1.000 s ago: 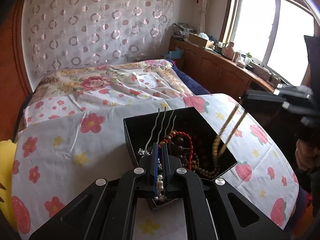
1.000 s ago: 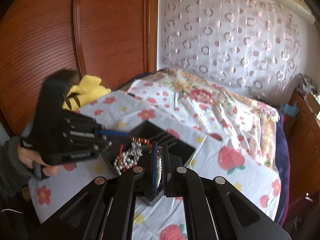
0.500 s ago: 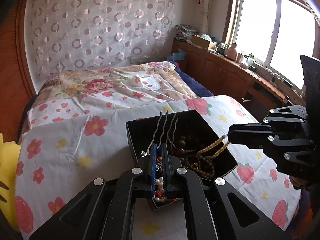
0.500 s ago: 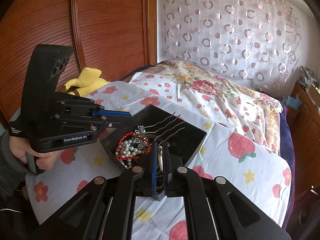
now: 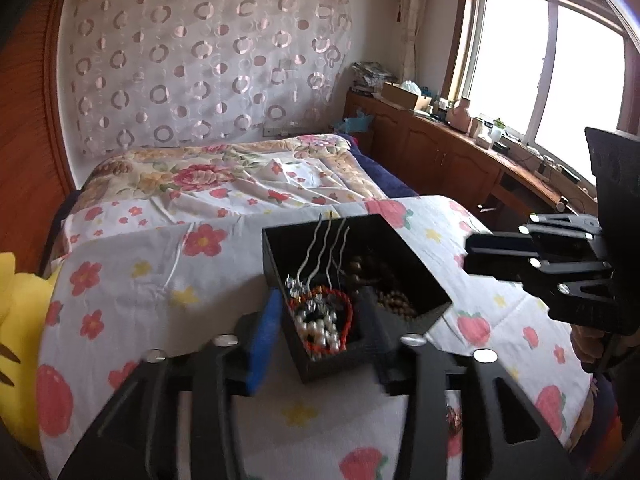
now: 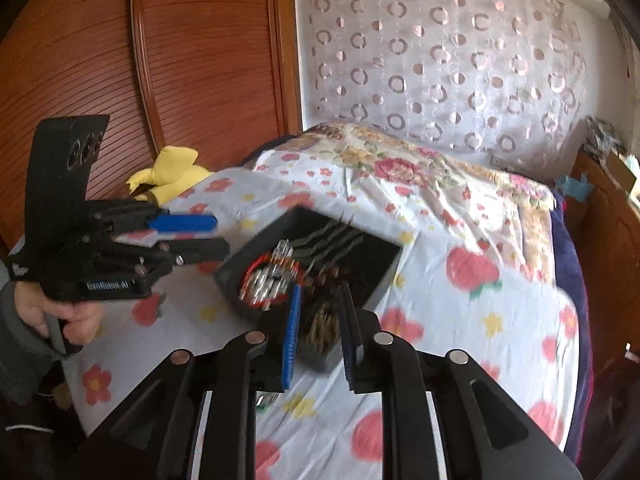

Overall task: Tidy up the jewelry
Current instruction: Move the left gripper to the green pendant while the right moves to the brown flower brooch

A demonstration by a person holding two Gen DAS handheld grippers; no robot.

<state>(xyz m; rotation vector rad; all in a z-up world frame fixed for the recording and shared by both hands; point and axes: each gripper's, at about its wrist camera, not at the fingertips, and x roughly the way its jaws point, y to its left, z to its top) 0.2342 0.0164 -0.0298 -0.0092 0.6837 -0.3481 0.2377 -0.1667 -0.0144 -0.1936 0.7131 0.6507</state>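
A black jewelry box (image 5: 416,276) sits on the near end of a bed, on a white cloth (image 5: 160,280) printed with flowers and strawberries. The box holds a pearl strand (image 5: 322,326) ringed by a red bead bracelet (image 5: 348,312) in its near-left corner, brown wooden beads (image 5: 394,300) to the right of them, and four wavy metal hairpins (image 5: 326,252) leaning toward the far wall of the box. The left gripper (image 5: 320,344) hovers at the near edge of the box; its jaws have just been opening and stand well apart, the blue pad (image 5: 264,340) left of the box and the other finger to the right, with the pearl strand lying loose in the box between them and gripped by neither. In the right wrist view the left gripper (image 6: 208,236) appears at the left of the box, held by a hand (image 6: 60,316) in a grey sleeve. The right gripper (image 6: 320,336) sits over the near corner of the box; its jaws have also just been opening and show a modest gap. Tan beads (image 6: 322,326) lie in that gap, apparently free of the pads, though motion blur makes contact hard to judge. A yellow plush item (image 6: 172,168) rests at the far left of the bed beside a wooden panel (image 6: 200,60).
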